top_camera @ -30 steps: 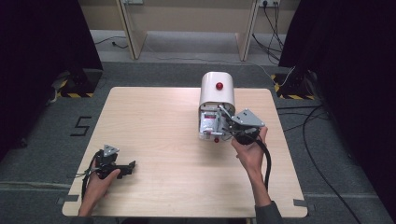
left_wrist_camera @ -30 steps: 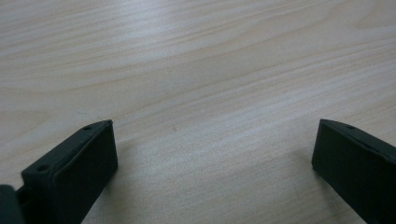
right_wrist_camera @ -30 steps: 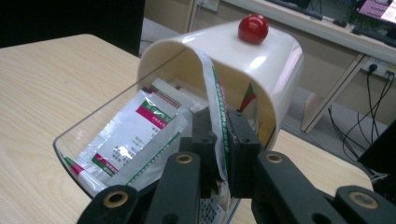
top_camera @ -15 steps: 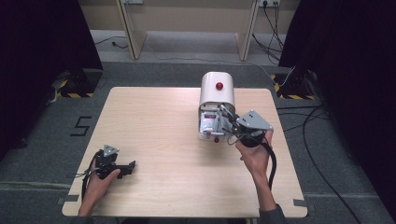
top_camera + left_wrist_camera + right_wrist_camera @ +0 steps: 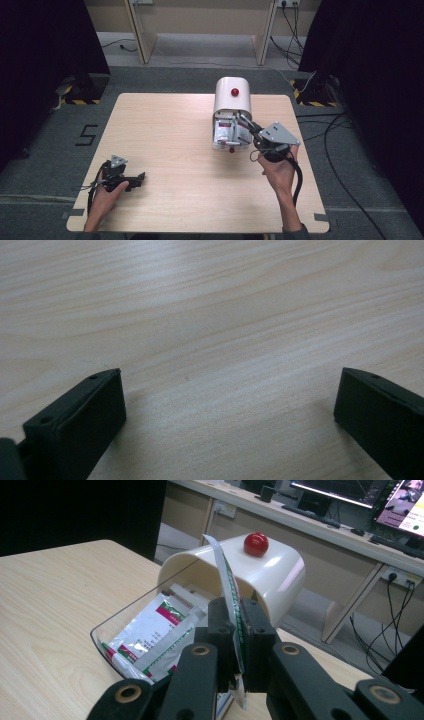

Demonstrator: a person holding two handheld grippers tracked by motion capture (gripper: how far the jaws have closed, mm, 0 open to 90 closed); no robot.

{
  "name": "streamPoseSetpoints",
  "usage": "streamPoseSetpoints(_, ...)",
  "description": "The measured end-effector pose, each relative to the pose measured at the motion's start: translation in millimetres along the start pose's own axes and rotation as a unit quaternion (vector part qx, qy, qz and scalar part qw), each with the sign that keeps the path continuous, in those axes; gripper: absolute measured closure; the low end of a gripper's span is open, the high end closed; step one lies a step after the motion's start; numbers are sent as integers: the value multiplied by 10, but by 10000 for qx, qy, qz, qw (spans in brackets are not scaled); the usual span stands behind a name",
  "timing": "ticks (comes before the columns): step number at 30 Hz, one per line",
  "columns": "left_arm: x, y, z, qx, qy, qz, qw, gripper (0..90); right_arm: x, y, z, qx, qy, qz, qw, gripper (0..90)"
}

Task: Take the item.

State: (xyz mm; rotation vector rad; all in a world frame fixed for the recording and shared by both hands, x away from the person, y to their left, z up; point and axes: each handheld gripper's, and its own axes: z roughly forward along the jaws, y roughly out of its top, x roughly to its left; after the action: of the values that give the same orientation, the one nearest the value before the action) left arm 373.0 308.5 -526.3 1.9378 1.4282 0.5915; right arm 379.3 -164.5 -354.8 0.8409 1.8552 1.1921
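Pale wood worktop (image 5: 175, 130) fills the middle of the high view. At lower left, the left gripper (image 5: 131, 181) lies on it, jaws released and wide apart, nothing between them. Right of centre stands a cream box (image 5: 232, 97) with a red knob (image 5: 234, 92), its clear tray (image 5: 107, 622) holding sachets (image 5: 150, 627). The right gripper (image 5: 237, 630), just right of the tray, has its jaws clenched on one sachet (image 5: 227, 587), held upright.
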Motion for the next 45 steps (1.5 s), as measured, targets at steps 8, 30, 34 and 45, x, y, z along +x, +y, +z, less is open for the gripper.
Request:
streamPoseSetpoints(8, 0, 0, 0, 2, 1, 0, 10000, 0, -72, -59, -100, -34, -73, 55, 10000, 858)
streamPoseSetpoints(30, 0, 0, 0, -2, 0, -2, 10000, 0, -193, -311, -313, -130, -276, 390, 9988, 858)
streamPoseSetpoints(34, 0, 0, 0, -3, -1, -2, 10000, 0, -239, -365, -336, -94, -339, 437, 9984, 858)
streamPoseSetpoints(45, 0, 0, 0, -2, -1, -3, 10000, 0, -324, -485, -296, 31, -429, 551, 9976, 858)
